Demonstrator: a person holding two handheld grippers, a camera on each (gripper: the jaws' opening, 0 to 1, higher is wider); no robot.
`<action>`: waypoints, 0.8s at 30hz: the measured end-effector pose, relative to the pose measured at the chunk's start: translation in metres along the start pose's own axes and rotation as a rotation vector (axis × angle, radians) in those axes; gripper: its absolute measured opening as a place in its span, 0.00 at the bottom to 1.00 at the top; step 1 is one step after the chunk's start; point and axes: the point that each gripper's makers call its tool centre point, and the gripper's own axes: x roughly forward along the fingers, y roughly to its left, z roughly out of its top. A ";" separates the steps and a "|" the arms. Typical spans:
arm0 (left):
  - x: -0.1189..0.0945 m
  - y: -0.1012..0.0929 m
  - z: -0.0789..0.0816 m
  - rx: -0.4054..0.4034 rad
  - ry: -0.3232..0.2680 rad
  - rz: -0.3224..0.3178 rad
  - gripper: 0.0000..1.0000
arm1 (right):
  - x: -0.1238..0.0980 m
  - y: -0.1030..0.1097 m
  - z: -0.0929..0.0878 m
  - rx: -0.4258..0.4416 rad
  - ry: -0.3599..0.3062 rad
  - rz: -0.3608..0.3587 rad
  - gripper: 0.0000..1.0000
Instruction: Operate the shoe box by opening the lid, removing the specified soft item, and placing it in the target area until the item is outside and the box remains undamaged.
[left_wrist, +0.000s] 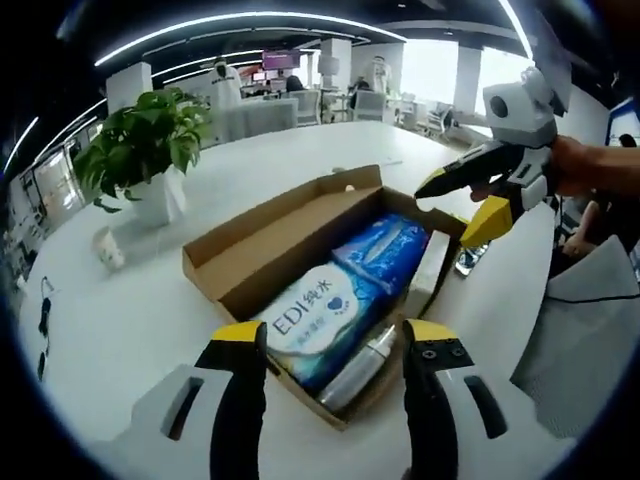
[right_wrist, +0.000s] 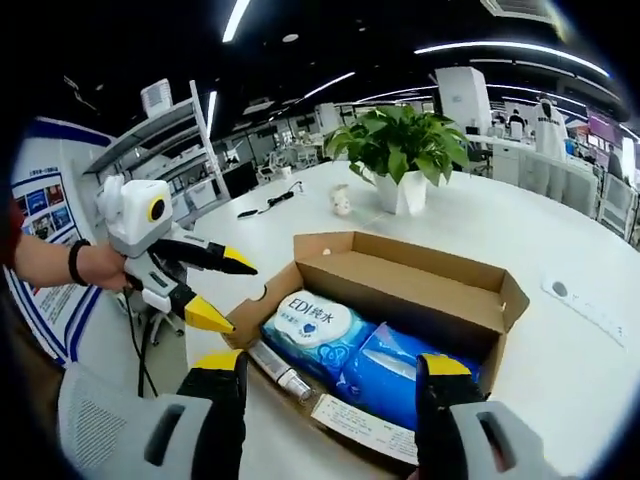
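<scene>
A: On the white worktop (left_wrist: 130, 330) in front of you, the shoe box (left_wrist: 300, 225) sits with its lid already folded back. Inside lie a wet-wipe pack (left_wrist: 315, 320), a blue soft pack (left_wrist: 385, 250), a silver tube (left_wrist: 360, 370) along one wall and a white card (right_wrist: 365, 428).

B: And your tongs?

A: Both pairs stand apart and grip nothing. Your left tongs (left_wrist: 335, 340) hover just over the near end of the box; your right tongs (right_wrist: 330, 370) hover over the opposite long side, above the card.

B: Which is the soft item?

A: The task doesn't say, so I can't tell you. Both packs look light, squashy and slick in their film wrapping.

B: Where do you grip?

A: Pinch a sealed end or the pack's middle, not the flap label, and lift straight up. The cardboard walls look thin, so don't drag against them. The potted plant (left_wrist: 150, 150) stands well apart.
</scene>
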 end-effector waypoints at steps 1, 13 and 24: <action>0.002 0.001 0.000 0.006 0.006 -0.004 0.56 | 0.002 0.001 0.000 -0.011 0.009 0.004 0.67; 0.035 0.011 -0.006 0.124 0.110 -0.077 0.60 | 0.052 0.007 0.008 -0.130 0.106 0.060 0.67; 0.060 0.016 -0.019 0.205 0.192 -0.143 0.63 | 0.088 0.013 -0.007 -0.240 0.213 0.107 0.68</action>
